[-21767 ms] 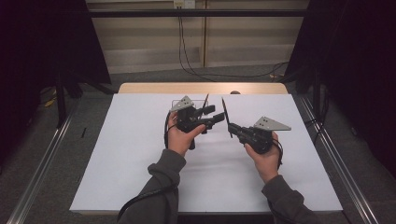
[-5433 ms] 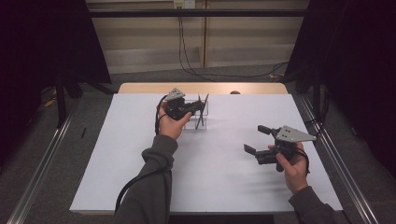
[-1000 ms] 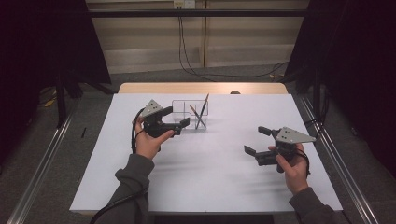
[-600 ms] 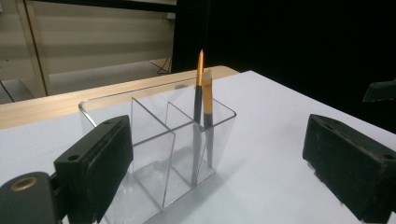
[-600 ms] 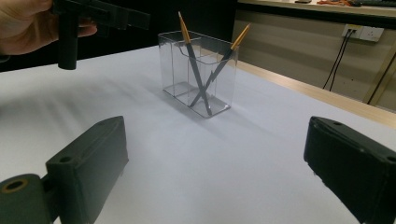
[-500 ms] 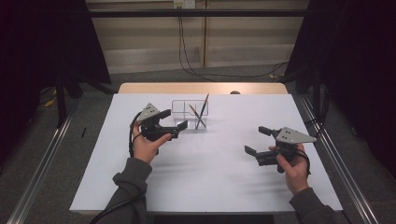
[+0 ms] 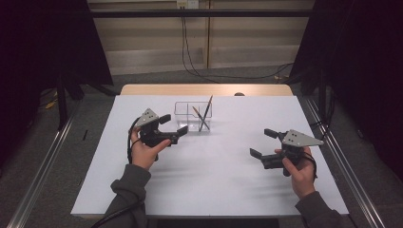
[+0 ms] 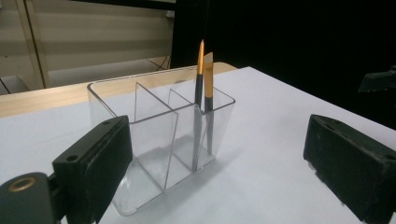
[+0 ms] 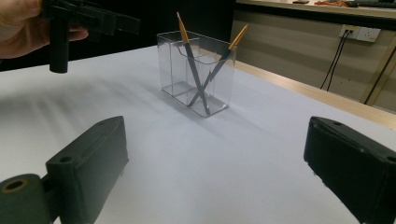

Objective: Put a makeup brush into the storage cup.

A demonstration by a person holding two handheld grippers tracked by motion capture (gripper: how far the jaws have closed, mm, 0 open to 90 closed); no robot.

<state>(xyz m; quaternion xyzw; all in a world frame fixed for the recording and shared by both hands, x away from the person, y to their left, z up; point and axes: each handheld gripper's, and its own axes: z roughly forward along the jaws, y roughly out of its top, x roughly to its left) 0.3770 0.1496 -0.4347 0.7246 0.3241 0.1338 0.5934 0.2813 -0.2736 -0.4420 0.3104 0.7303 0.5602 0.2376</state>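
A clear plastic organizer (image 7: 186, 118) with dividers stands at the table's far middle. Two thin grey sticks with gold upper ends (image 7: 205, 113), like pencils or brushes, lean crossed in its right-hand compartment. In the left gripper view the sticks (image 8: 203, 95) stand in the organizer's (image 8: 154, 126) far end section. My left gripper (image 7: 173, 125) hovers just left of the organizer, open and holding nothing (image 8: 222, 158). My right gripper (image 7: 263, 143) is low at the table's right, well away from the organizer (image 9: 198, 70), open and holding nothing (image 9: 215, 163).
The white table top (image 7: 214, 175) has a wooden strip (image 7: 204, 90) along its far edge. Metal rails run along the floor on both sides. In the right gripper view the left hand and its gripper (image 9: 84, 21) show at top left.
Over the last second my left gripper has drawn back left and toward me, away from the organizer. Both sticks now stand in it. The right gripper has stayed put.
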